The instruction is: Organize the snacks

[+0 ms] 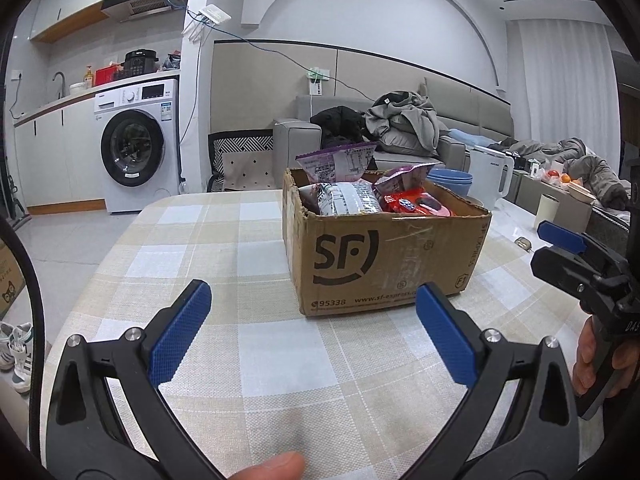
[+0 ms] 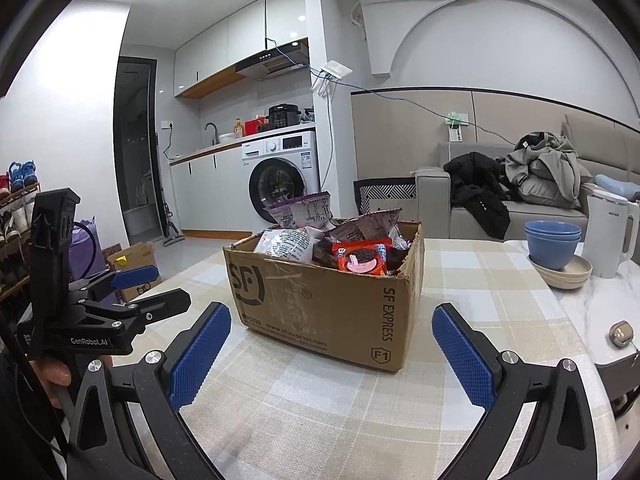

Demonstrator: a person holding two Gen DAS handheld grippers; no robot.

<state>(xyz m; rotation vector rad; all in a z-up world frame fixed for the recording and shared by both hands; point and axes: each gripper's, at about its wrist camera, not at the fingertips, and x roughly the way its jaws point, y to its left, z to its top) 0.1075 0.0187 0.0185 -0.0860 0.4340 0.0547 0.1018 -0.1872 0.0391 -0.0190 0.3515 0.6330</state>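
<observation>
My left gripper [image 1: 314,334] and right gripper [image 2: 332,356] hang wide open and empty over the checked table [image 1: 248,360], facing the box [image 1: 384,256] of snacks [image 1: 348,196], set mid-table within both grippers' reach.

surface: table [image 2: 304,408], beige/white checked cloth, white marble top bare at right edge | on cloth: open SF cardboard box [image 2: 320,300] full of snack packs | on marble: stacked blue bowls [image 2: 554,246] on beige dishes [image 2: 568,276], white kettle [image 2: 612,236], small round case [image 2: 621,333]
</observation>
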